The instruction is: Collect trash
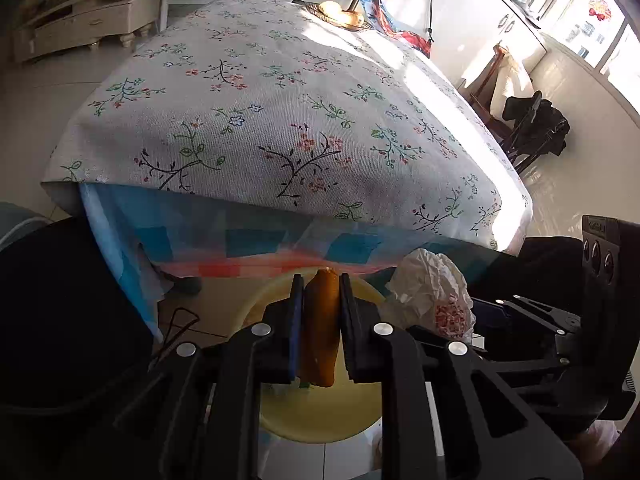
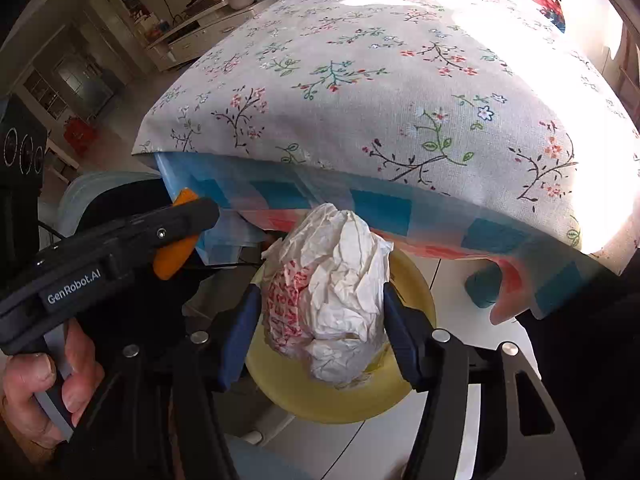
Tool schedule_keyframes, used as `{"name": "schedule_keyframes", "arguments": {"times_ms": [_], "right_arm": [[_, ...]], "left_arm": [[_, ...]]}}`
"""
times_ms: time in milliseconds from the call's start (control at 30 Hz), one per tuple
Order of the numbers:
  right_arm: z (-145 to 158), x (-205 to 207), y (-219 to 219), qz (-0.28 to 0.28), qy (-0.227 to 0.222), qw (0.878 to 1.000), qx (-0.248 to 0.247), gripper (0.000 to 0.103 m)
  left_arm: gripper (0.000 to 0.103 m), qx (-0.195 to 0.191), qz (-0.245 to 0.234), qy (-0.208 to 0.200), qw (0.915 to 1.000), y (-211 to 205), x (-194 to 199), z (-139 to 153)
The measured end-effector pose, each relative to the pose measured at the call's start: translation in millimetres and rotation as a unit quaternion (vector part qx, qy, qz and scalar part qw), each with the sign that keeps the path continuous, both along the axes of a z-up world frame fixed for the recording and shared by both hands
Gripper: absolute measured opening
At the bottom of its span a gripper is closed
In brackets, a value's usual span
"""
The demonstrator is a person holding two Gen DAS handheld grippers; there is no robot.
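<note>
A table [image 1: 280,92] under a flowered cloth [image 2: 400,80] fills the upper part of both views, with a blue and pink checked cloth [image 1: 256,240] hanging below its near edge. Under that edge, low above the tiled floor, sits a pale yellow bin [image 2: 332,396], seen from above. The right gripper [image 2: 320,320] hangs over the bin with a crumpled white plastic bag [image 2: 340,280] between its fingers; the bag fills the gap from pad to pad, though I cannot tell whether the pads press on it. Just to its left the left gripper [image 1: 320,312], gripped by a hand [image 2: 44,384], has its fingers drawn narrow, pinching an orange strip of peel [image 1: 320,328] upright above the bin
</note>
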State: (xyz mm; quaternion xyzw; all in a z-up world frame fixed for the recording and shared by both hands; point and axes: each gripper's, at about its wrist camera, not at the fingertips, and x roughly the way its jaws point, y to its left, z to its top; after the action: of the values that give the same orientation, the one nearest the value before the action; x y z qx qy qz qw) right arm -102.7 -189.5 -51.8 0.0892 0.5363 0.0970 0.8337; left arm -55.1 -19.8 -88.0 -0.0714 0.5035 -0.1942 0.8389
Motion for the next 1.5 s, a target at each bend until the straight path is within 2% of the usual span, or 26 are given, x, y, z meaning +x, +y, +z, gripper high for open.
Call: {"name": "schedule_keyframes", "arguments": {"times_ms": [67,133,233,333,467,600,1000,1500], "right_arm": [[7,-4,-14,-0.036,-0.015,0.999,0.007,0.062],[15,-9,-29,-0.081,-0.035,0.996,0.012,0.066],[25,-16,-49,-0.133,-0.062,0.989,0.03,0.069],[32,-22,-55,-0.152,-0.088,0.984,0.039,0.072],[44,-33,-49,-0.145,-0.117,0.982,0.025,0.075],[56,-38,-40,-0.131,-0.152,0.98,0.0,0.078],[85,-62,-11,-0.094,-0.24,0.963,-0.074,0.086],[94,-81,10,-0.075,-0.263,0.958,-0.089,0.088]], "left_arm": [[0.027,0.011,-0.007,0.01,0.9999,-3,1,-3],[0.058,0.026,-0.005,0.012,0.9996,-4,0,-6],[0.078,0.031,0.003,0.001,0.9995,-3,-1,-2],[0.085,0.025,0.017,-0.011,0.9995,3,-3,3],[0.089,0.011,0.036,-0.034,0.9987,12,-8,15],[0.096,-0.005,0.051,-0.081,0.9954,19,-21,34],[0.096,-0.025,0.081,-0.145,0.9859,34,-49,66],[0.096,-0.01,0.083,-0.19,0.9783,45,-75,82]]}}
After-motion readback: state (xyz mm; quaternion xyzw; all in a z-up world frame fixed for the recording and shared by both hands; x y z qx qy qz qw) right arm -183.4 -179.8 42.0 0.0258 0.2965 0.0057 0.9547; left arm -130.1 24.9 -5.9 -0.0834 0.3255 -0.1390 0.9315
